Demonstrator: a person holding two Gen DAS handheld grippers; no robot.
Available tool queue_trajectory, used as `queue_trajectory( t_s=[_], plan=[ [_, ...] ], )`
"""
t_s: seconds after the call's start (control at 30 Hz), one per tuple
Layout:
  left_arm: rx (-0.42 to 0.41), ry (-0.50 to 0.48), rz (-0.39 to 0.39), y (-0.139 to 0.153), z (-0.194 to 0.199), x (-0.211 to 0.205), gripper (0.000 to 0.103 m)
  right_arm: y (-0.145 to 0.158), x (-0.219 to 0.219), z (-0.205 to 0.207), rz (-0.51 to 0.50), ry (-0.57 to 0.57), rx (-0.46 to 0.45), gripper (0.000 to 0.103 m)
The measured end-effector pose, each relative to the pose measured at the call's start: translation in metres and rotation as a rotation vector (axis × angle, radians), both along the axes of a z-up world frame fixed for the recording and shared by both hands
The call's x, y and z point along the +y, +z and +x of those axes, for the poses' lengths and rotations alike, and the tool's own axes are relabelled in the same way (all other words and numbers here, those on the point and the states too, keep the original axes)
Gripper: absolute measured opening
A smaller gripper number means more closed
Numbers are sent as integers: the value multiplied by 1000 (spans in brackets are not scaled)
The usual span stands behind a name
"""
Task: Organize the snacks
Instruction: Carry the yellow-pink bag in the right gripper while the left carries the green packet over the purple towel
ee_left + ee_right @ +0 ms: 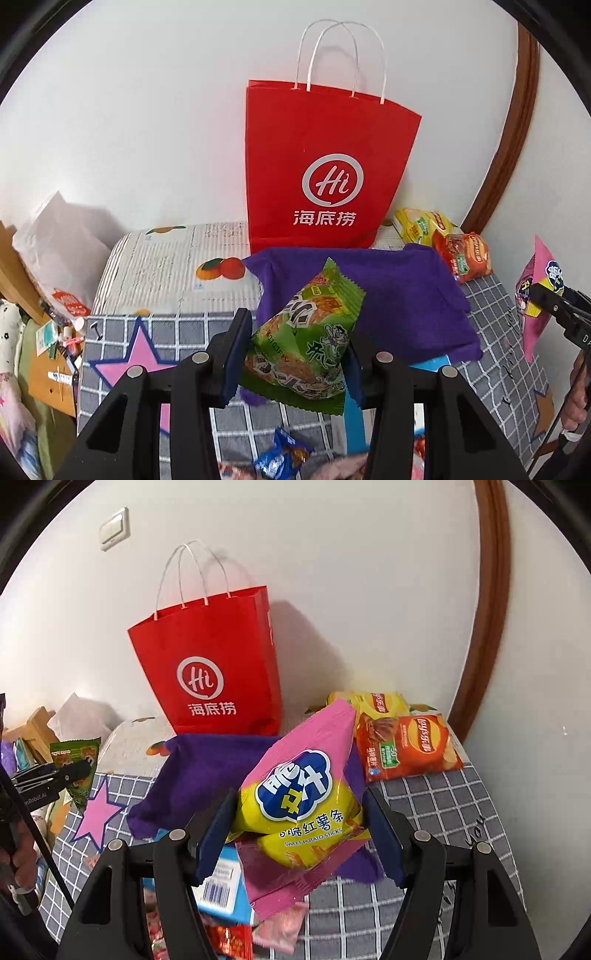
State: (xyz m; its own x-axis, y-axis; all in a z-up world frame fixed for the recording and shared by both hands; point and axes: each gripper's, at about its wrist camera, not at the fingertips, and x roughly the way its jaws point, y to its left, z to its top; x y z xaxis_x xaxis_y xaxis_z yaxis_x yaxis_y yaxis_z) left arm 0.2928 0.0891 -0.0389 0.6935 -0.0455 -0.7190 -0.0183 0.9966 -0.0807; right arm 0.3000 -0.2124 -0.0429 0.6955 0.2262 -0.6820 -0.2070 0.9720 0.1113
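- A bed [155,334] covered by a grey quilt with a white grid and a pink star outlined in dark blue is seen in both views; a white, ribbed cover printed with oranges and text lies further back.
- A purple towel [406,295] is spread over the quilt, and a plain white wall is seen behind it.
- A curved brown wooden frame [487,609] is seen on the right, and a white wall switch [115,528] at upper left in the right wrist view.
- A red paper bag [321,155] with white twisted handles is stood upright against the wall, just behind the towel; a white "Hi" logo and the characters "海底捞" are printed on it.
- A green snack packet [310,339] with a cartoon figure is clamped between the pads of the left hand-held gripper [295,354] and held above the towel; the jaws are closed only to the packet's width.
- A pink and yellow packet [306,805] marked "SWEET POTATO STICKS" and "红薯条" is gripped likewise by the right hand-held gripper [299,830], its jaws set fairly wide around it.
- An orange Lay's crisp bag [406,746] and a yellow one [376,701] are laid on the bed near the wall, right of the red bag.
- A blue box [221,882] bearing a barcode is seen below the right gripper, beside small red and pink packets.
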Motion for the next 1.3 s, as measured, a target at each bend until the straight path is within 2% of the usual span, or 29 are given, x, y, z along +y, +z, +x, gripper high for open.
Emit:
queue_trajectory(
  t_s=[0.33,0.7,0.87,1.1,1.3],
  plan=[
    [55,-10,16,-31,58,-6,43,-28,8,60,-4,25,35,70],
    [128,-6,-16,-74,114,-10,43,-55,34,126,-10,71,80,70],
    [170,-10,-23,-95,135,-13,43,-88,48,150,-52,112,151,70],
    [223,-26,-17,-119,151,-18,43,-121,54,164,-128,137,230,70],
    [226,-36,-31,-127,151,-16,43,-135,51,167,-139,144,280,70]
  ],
)
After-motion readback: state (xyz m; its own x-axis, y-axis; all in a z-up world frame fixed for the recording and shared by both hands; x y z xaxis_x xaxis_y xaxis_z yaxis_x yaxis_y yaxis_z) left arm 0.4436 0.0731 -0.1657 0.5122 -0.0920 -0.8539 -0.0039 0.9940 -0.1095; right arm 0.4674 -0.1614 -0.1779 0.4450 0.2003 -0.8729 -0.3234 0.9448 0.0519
